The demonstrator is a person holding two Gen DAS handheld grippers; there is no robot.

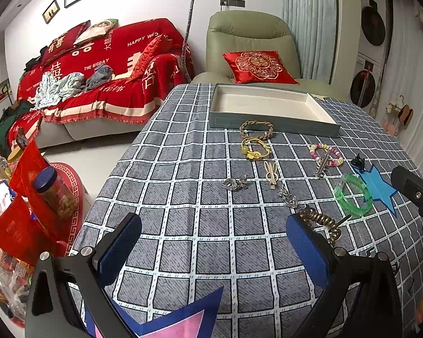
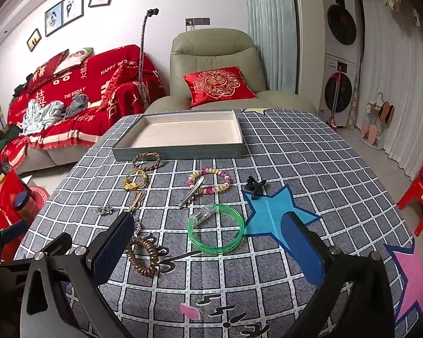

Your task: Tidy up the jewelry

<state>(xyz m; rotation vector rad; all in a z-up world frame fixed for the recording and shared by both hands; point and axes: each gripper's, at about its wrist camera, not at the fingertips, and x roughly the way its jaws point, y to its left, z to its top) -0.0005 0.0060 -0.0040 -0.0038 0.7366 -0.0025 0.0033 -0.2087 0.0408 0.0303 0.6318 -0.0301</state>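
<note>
One tray (image 2: 177, 151) (five bracelets (image 2: 215, 232) beside)

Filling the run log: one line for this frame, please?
phase: pre-grasp | left gripper: open, nothing held | right gripper: open, nothing held | tray: no jewelry inside | green bangle: on table near right gripper

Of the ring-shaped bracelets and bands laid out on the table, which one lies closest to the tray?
The braided brown band: it lies right at the tray's front wall, with the yellow one just behind it. The beaded bracelet and green bangle lie farther off.
</note>
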